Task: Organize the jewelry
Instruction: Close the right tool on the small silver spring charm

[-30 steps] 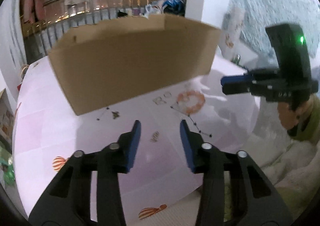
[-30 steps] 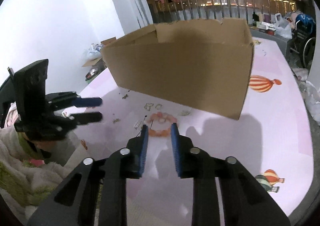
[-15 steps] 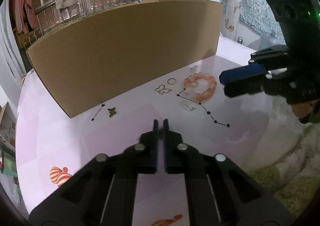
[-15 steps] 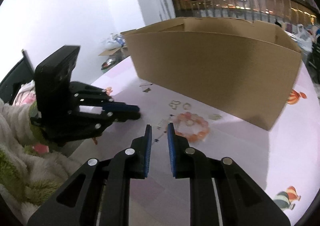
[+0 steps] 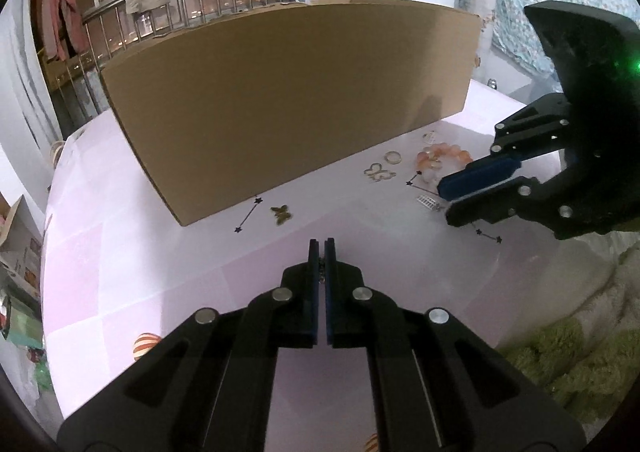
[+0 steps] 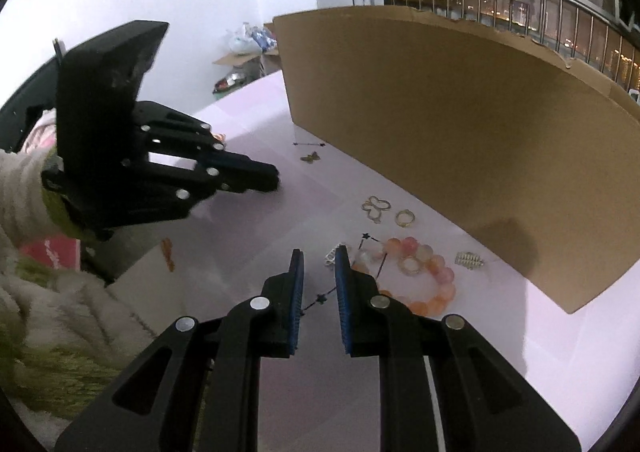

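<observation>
My left gripper (image 5: 321, 248) is shut on a small metal charm (image 5: 321, 270) that shows in the slit between its pads, just above the pink table (image 5: 160, 252). From the right wrist view, the left gripper (image 6: 276, 178) is seen low over the table. My right gripper (image 6: 318, 252) stands narrowly open over a black star chain (image 6: 320, 298) that runs across the gap; the pads do not press it. In the left wrist view the right gripper (image 5: 444, 202) hovers by a silver clip (image 5: 427, 202). A pink bead bracelet (image 6: 432, 280) lies just right of it.
A tall cardboard box (image 5: 288, 100) walls off the back. Before it lie a gold butterfly outline (image 6: 375, 208), a ring (image 6: 405, 218), a butterfly charm (image 5: 281, 213), a short star chain (image 5: 248, 216) and another clip (image 6: 470, 260). Fluffy sleeves sit at the near edge.
My left jaws closed on the small charm that lay between them. My right gripper rolled and moved in over the star chain, its jaws slightly narrower.
</observation>
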Available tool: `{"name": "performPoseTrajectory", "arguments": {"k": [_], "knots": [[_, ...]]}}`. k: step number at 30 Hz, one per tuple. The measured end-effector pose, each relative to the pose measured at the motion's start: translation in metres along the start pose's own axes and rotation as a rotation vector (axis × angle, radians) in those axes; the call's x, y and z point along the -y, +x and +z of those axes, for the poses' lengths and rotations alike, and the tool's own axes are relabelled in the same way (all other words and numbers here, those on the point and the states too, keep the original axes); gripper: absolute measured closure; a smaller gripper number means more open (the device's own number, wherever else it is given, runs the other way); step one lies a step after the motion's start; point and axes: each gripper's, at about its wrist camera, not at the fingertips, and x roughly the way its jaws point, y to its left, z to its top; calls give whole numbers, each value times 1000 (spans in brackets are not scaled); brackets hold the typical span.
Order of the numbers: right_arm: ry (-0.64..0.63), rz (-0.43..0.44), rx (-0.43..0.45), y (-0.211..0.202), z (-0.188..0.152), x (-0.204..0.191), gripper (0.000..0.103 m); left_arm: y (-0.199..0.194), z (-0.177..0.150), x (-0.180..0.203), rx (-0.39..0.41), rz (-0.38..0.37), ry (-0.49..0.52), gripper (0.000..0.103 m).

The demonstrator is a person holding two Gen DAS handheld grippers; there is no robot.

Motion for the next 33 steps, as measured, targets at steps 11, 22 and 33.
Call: {"name": "performPoseTrajectory", "arguments": {"k": [11,22,33], "knots": [[-17,-7,-17,4,9,-2,95,-3,-3,-3,15,-16,-8,101],[38,18,-8,4,7,4,98,-4,-5,-4,18,-21,-9,102],[45,21,12,-2,9,4,98,-3,-3,-3,20,-26,-14,103]]}}
